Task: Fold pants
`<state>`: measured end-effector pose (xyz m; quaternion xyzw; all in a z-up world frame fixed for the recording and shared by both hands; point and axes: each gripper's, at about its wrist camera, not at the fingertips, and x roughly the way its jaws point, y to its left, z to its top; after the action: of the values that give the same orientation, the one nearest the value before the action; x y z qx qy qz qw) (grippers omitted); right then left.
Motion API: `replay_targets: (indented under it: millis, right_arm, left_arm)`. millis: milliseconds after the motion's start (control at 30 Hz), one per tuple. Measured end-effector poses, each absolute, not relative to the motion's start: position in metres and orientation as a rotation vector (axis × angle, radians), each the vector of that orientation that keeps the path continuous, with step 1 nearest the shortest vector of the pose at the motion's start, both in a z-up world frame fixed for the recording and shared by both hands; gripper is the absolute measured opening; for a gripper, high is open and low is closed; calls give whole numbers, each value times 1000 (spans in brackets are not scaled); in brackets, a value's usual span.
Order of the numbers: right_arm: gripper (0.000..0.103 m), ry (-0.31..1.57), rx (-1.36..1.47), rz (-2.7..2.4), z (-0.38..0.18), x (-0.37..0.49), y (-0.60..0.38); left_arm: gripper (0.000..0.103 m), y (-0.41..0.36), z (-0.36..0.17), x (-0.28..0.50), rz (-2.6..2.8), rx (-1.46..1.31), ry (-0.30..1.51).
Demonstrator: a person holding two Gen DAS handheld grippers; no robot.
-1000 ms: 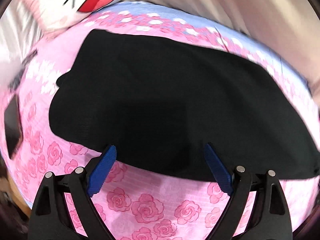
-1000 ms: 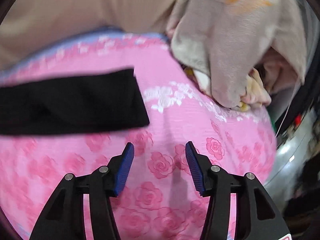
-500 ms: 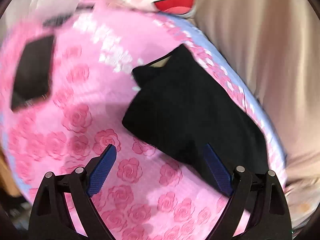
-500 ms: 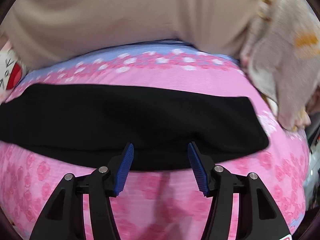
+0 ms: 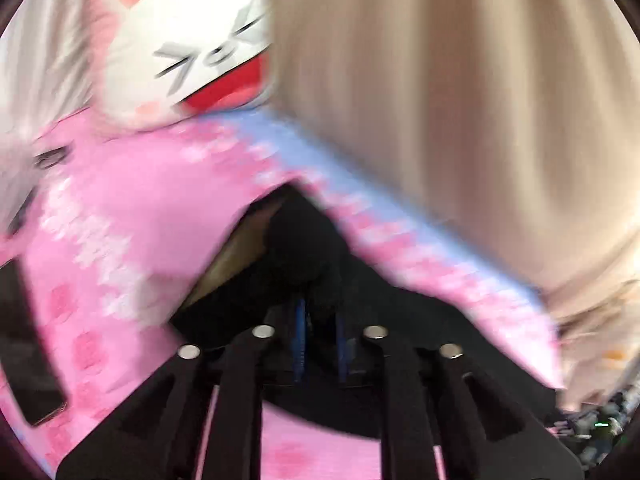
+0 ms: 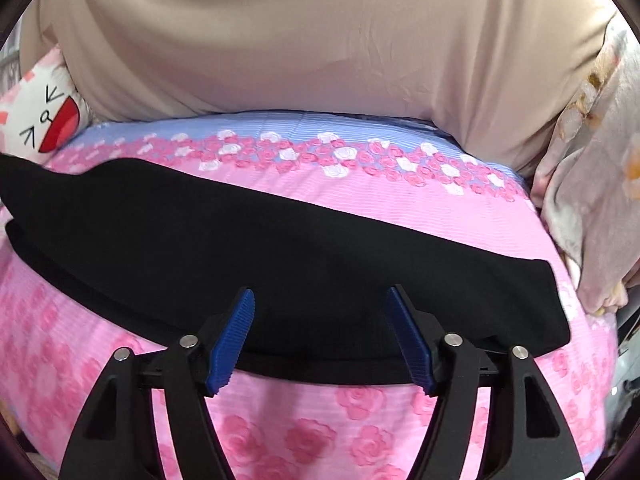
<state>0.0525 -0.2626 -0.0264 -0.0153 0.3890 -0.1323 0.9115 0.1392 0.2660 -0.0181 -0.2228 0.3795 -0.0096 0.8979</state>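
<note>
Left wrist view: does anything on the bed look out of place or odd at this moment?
Mostly motion blur. The left claw is shut on the black pants, bunching one end up and exposing a tan inner lining. A dark flat phone-like object lies on the pink rose bedsheet near the edge.

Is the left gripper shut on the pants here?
Yes: left gripper is shut on the pants, blue pads nearly together, black cloth bunched between them.

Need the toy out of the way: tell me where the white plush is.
The white plush sits at the far left of the right wrist view, on the pink bedsheet beyond the black pants, against the beige curtain.
</note>
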Motion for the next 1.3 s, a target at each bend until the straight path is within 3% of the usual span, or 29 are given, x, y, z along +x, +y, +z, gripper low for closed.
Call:
replay_targets:
  millis: [100, 133, 433, 500, 633, 667, 967, 1167, 1233, 1267, 1300]
  right_arm:
    - [67, 826, -31, -277, -36, 55, -260]
    - [67, 836, -32, -278, -39, 56, -260]
    - [67, 864, -3, -281, -52, 62, -263]
    - [67, 868, 14, -287, -54, 61, -267]
    - [67, 840, 30, -323, -51, 45, -288]
    - [67, 821, 32, -343, -48, 40, -297]
    - [73, 766, 259, -660, -38, -21, -495]
    - [73, 797, 332, -595, -54, 3, -568]
    - [48, 814, 307, -531, -62, 19, -565]
    - [8, 850, 280, -476, -68, 31, -560]
    - [8, 901, 249, -465, -75, 40, -555]
  left_arm:
    - [23, 282, -93, 141, 65, -495, 986]
    - [23, 288, -98, 131, 40, -539, 934]
    - [22, 264, -44, 91, 84, -428, 795]
    - [28, 243, -32, 96, 79, -337, 769]
    - [92, 172, -26, 109, 98, -167, 724]
    - [95, 154, -26, 109, 102, -138, 712]
    - [95, 35, -52, 135, 22, 61, 801]
    - [95, -11, -74, 138, 8, 151, 862]
    - [95, -21, -79, 137, 1, 181, 877]
    - [95, -27, -82, 137, -1, 198, 884]
    - [95, -30, -84, 137, -1, 213, 890]
